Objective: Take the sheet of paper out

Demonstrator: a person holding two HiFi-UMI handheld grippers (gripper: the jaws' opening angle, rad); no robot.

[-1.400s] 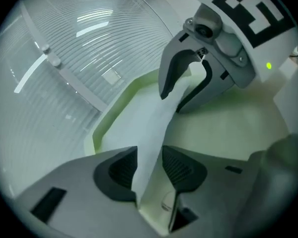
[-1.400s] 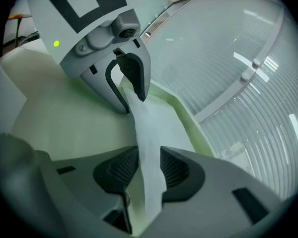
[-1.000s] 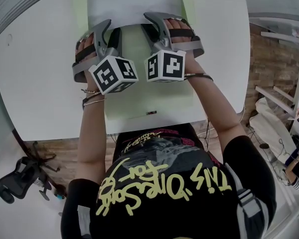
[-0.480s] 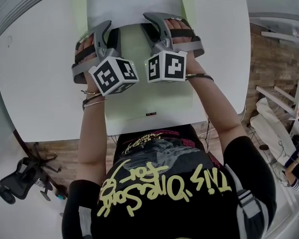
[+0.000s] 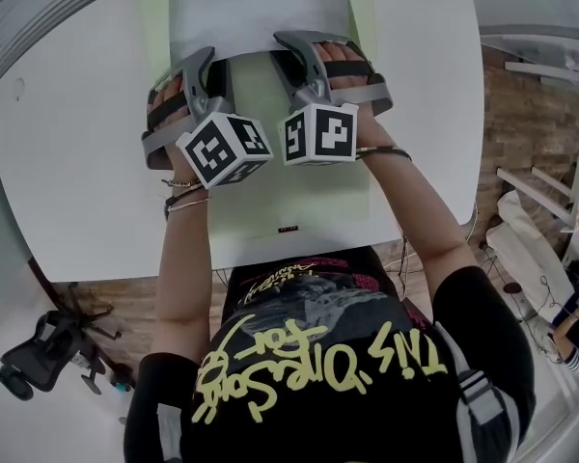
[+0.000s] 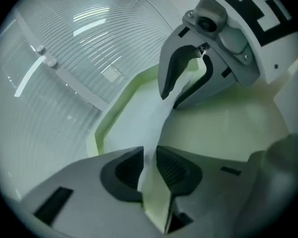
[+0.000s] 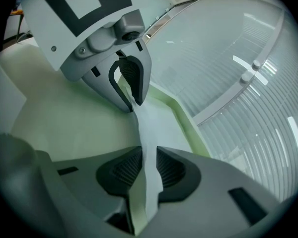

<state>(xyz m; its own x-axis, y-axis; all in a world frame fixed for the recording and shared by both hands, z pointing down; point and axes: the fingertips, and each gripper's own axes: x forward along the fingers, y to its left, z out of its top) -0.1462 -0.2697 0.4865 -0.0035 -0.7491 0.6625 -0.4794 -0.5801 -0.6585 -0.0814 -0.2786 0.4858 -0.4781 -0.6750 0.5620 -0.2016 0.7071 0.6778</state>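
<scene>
A white sheet of paper (image 5: 261,13) lies on a pale green folder (image 5: 270,186) on the white table (image 5: 77,152). Both grippers reach side by side to the sheet's near edge. My left gripper (image 5: 215,58) has the raised edge of the sheet (image 6: 139,118) and a green folder leaf between its pads (image 6: 124,170). A narrow gap still shows there. My right gripper (image 5: 291,51) has the sheet (image 7: 154,123) running between its pads (image 7: 171,170) in the same way. Both pairs of jaws have just been closing in on the sheet.
A ribbed glass wall (image 7: 248,83) rises beyond the table's far edge. To the right are a brick floor and shelving (image 5: 536,177); an office chair (image 5: 34,360) stands at the lower left. The person's body fills the near side.
Both pairs of jaws have narrowed around the sheet's near edge. The hands have stayed almost where they were.
</scene>
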